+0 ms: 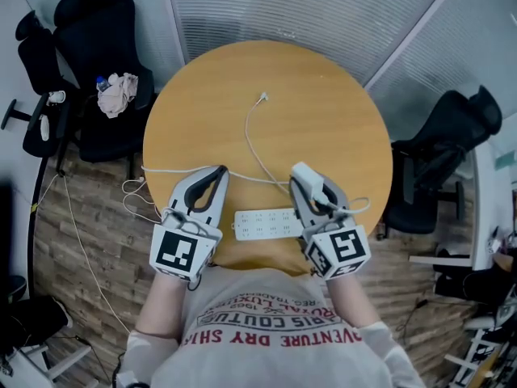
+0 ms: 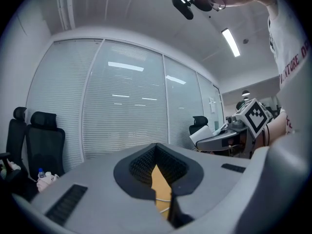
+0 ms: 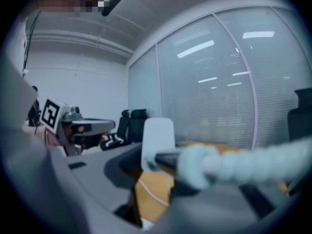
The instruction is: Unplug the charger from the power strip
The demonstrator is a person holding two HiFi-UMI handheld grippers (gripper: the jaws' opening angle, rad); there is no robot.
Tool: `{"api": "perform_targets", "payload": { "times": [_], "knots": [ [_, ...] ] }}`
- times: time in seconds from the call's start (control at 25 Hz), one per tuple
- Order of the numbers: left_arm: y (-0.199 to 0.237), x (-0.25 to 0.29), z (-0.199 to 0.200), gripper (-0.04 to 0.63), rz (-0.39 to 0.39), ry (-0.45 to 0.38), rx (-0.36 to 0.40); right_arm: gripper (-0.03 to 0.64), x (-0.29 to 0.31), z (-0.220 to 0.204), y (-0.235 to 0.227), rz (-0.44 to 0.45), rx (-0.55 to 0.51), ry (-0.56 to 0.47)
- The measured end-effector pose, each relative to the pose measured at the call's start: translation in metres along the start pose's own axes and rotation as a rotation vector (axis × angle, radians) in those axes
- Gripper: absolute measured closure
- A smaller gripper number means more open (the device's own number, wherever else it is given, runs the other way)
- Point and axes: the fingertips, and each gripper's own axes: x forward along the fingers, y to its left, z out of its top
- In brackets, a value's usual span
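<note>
Over the round wooden counter (image 1: 323, 111), the white charger (image 1: 305, 176) is gripped in the right claw (image 1: 313, 191), clear of the power strip (image 1: 266, 223) lying near the counter's front edge, cable (image 1: 250, 136) draped across; the left claw (image 1: 216, 174) is closed on nothing.

left tool (image 2: 156, 150): jaws together at tips | table (image 2: 158, 179), white cable (image 2: 162, 199) below | right tool (image 2: 207, 140) at right, holding charger (image 2: 200, 133)
</note>
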Motion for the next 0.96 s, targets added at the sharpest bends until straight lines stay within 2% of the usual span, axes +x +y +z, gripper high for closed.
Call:
{"api": "perform_targets", "payload": {
  "times": [0.4,0.96],
  "knots": [
    [-0.009,0.006,-0.008,0.561,-0.035,0.024,-0.013,0.462,0.000,-0.008,-0.004,-0.019,0.040,0.014],
    [-0.016,0.010,-0.010,0.563,-0.071,0.031,-0.036,0.462,0.000,-0.013,0.000,-0.025,0.034,0.039]
  ]
}}
